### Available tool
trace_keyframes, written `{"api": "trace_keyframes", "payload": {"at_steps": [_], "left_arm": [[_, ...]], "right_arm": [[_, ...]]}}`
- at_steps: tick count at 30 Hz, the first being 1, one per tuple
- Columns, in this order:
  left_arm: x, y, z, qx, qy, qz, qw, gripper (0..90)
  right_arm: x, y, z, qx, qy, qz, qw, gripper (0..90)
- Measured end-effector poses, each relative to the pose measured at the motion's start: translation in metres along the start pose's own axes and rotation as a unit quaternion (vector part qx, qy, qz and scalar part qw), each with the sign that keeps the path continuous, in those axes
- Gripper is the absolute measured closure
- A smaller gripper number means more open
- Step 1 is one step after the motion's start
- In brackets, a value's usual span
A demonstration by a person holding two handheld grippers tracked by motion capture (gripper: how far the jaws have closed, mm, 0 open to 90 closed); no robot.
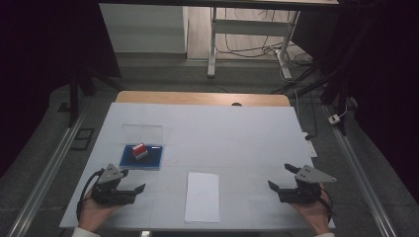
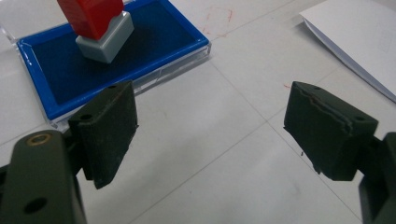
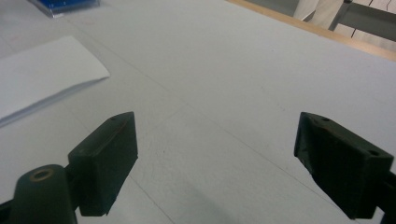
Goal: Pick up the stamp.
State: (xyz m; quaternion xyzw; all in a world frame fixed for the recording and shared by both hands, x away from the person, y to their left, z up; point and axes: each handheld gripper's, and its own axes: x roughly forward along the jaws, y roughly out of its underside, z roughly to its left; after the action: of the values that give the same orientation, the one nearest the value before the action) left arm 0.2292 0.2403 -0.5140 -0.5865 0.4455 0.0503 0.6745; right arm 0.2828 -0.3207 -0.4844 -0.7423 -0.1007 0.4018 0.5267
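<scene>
A: Where are we?
B: Prob. the start. Both grippers, L (image 1: pixel 132 180) and R (image 1: pixel 279 177), spread wide, nothing in them. Stamp (image 1: pixel 140 150) sits on the ink pad (image 1: pixel 153 160), just ahead of L; paper (image 1: pixel 202 196) mid-table.
A: Next?
B: I'd say L reaches fwd, straddles the stamp, squeezes.

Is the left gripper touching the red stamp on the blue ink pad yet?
Apart. The left gripper view shows the left gripper open over bare table, with the red stamp sitting on the blue ink pad beyond its tips.
</scene>
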Motion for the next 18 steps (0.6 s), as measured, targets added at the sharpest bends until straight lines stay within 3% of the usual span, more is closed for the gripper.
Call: {"api": "trace_keyframes", "payload": {"at_steps": [4, 18], "left_arm": [[-0.0014, 0.0009, -0.0002, 0.000, 0.004, -0.001, 1.0000, 18.0], [-0.0023, 0.0002, -0.0013, -0.002, 0.007, -0.001, 1.0000, 19.8]], "right_arm": [[0.0013, -0.0013, 0.0028, -0.011, 0.004, 0.003, 0.9999, 16.5], [0.0072, -0.0005, 0.0059, -0.010, -0.003, 0.004, 0.9999, 21.6]]}}
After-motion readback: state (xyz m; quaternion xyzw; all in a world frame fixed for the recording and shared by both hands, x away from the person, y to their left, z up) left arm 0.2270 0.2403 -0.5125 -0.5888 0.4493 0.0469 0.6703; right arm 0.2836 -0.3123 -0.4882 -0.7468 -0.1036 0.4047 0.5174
